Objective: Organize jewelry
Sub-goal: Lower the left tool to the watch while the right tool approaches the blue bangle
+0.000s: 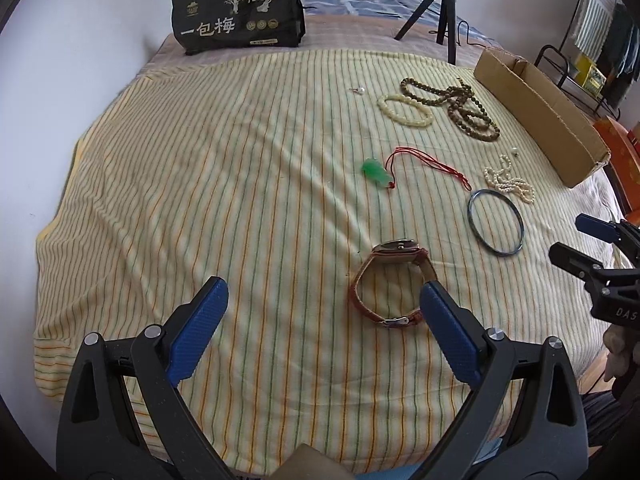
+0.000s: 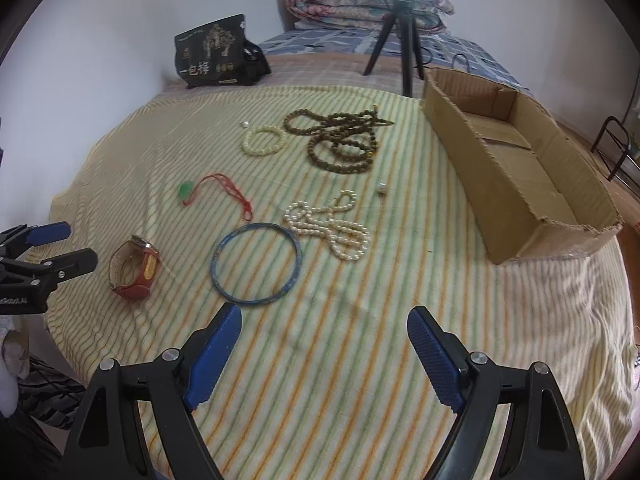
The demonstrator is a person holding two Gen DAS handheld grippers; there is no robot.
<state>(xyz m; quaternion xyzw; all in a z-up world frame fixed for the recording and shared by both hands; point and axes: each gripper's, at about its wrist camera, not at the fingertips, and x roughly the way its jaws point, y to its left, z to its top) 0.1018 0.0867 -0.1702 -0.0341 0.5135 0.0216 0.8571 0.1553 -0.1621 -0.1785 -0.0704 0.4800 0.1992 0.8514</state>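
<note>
Jewelry lies spread on a striped cloth. A red-strapped watch sits just beyond my left gripper, which is open; its right finger overlaps the strap in view. A blue bangle lies just ahead of my right gripper, open with nothing between its pads. Farther off lie a white pearl necklace, a green pendant on red cord, a cream bead bracelet and dark brown bead strands. An open cardboard box stands at the right.
A black snack bag stands at the far edge beside the wall. A tripod and folded quilts are behind the cloth. Small loose pearls lie near the necklaces. A metal rack stands beyond the box.
</note>
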